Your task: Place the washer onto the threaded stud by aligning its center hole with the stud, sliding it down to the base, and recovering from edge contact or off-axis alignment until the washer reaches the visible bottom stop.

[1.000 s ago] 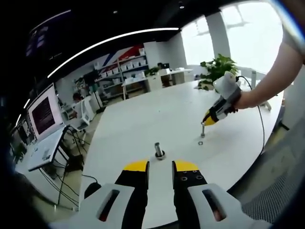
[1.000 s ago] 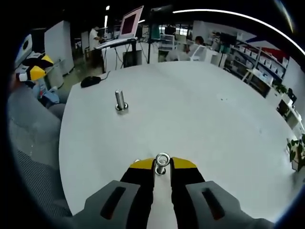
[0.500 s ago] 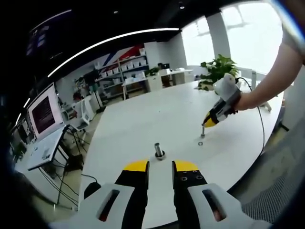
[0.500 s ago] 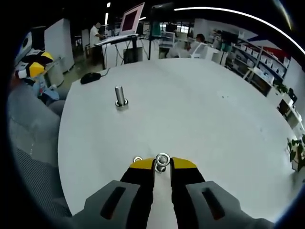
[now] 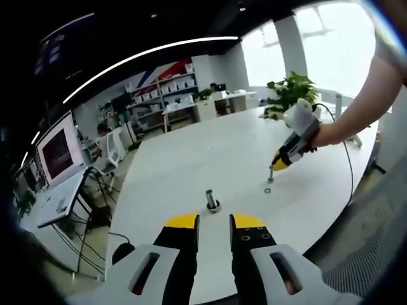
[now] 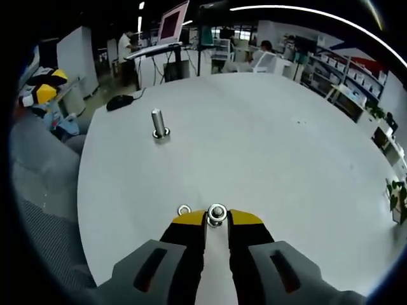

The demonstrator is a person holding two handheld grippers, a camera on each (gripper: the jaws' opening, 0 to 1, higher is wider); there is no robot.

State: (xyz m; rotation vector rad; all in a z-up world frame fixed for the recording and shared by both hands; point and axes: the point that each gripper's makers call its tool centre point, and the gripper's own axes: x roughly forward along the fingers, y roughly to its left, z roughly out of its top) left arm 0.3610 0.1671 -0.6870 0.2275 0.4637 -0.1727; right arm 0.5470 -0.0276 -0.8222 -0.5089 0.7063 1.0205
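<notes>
Bare white table [image 6: 267, 146] all around the upright stud [image 6: 158, 122], open approach from every side, loose washer [image 6: 184, 210] flat just beside the right gripper [image 6: 217, 219] tips (well apart from the stud), mouse [image 6: 119, 101] at the far edge

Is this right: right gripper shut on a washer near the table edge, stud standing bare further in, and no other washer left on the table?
One error: a second washer lies on the table beside the right gripper, as the right gripper view shows. The rest holds: it is shut on the held washer, and the stud stands bare.
</notes>
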